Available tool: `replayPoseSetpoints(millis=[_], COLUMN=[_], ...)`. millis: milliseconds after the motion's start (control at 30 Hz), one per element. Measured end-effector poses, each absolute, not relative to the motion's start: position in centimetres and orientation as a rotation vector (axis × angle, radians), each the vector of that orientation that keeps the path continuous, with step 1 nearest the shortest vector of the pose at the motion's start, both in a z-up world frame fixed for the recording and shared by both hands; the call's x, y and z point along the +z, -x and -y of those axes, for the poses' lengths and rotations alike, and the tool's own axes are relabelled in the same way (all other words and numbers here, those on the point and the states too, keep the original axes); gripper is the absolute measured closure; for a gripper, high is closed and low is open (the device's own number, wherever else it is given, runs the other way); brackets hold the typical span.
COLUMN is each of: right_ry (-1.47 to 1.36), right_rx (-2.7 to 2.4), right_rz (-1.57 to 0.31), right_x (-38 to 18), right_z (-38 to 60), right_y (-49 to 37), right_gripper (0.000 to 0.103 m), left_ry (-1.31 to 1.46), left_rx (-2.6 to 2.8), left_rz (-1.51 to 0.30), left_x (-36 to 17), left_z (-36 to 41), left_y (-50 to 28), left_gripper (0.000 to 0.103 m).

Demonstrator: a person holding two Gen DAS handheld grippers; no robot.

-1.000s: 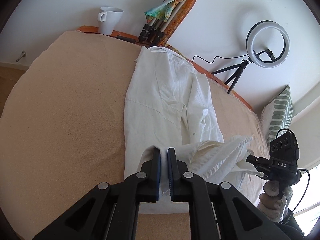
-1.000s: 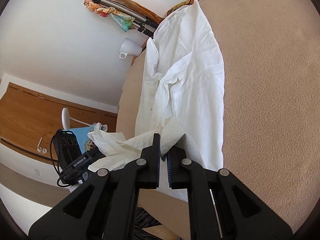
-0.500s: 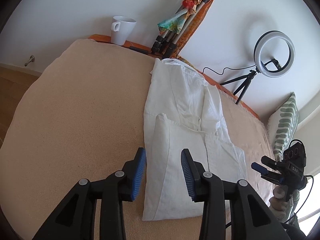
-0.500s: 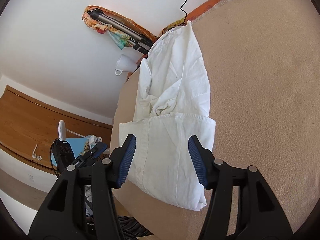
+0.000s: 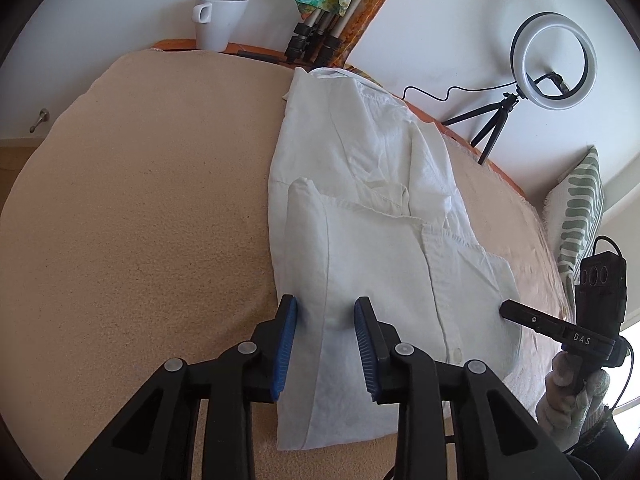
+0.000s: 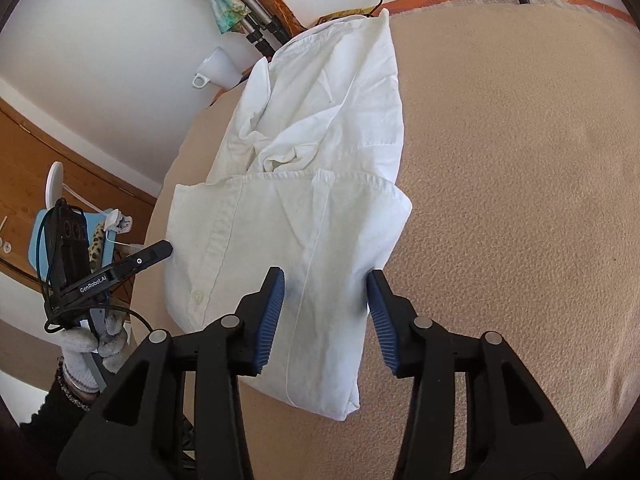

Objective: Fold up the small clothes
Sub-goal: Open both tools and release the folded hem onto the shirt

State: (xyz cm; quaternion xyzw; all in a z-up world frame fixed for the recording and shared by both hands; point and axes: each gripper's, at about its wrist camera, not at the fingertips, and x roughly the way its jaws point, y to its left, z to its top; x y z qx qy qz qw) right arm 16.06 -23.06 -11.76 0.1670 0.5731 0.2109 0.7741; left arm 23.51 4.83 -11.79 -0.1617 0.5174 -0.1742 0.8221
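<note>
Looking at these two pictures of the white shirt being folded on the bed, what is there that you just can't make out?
- White shirt, left wrist view: its near hem is partly hidden behind the left gripper, whose jaws are closing around a fold.
- Right gripper, right wrist view: its closing jaws hide the shirt's near fold.
- Mug: whether it holds anything; only its side shows.
- Ring light: cut off in the right wrist view.

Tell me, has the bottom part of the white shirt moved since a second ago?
Yes. The white shirt had its hem bunched up between the fingers at the near edge; now the hem lies flat, folded over the body, farther up toward the white mug.
</note>
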Motion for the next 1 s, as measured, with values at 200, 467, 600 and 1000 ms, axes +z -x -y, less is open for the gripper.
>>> replayPoseSetpoints(millis=[200, 467, 600, 1000], right_ry=[-0.302, -0.659, -0.702, -0.309], right_rx=[0.48, 0.742, 0.651, 0.485], right_rz=[-1.196, -1.137, -1.192, -1.17], right_x=[-10.8, -11.0, -13.8, -11.6], right_z=[22.6, 26.4, 27.9, 24.9], right_y=[-15.7, -16.8, -18.6, -18.5], right_gripper=[0.093, 0.096, 0.096, 0.09], left_ry=[0.44, 0.674, 0.605, 0.183], left_rx=[-0.431, -0.618, -0.591, -0.326], left_rz=[-1.113, -1.116, -1.151, -1.004], left_x=[-12.0, -12.5, -13.6, -9.3], left_z=[-6.3, -8.8, -8.5, -6.7], left_y=[-23.8, -25.4, -26.4, -23.9], left_gripper=[0.096, 0.099, 0.099, 0.072])
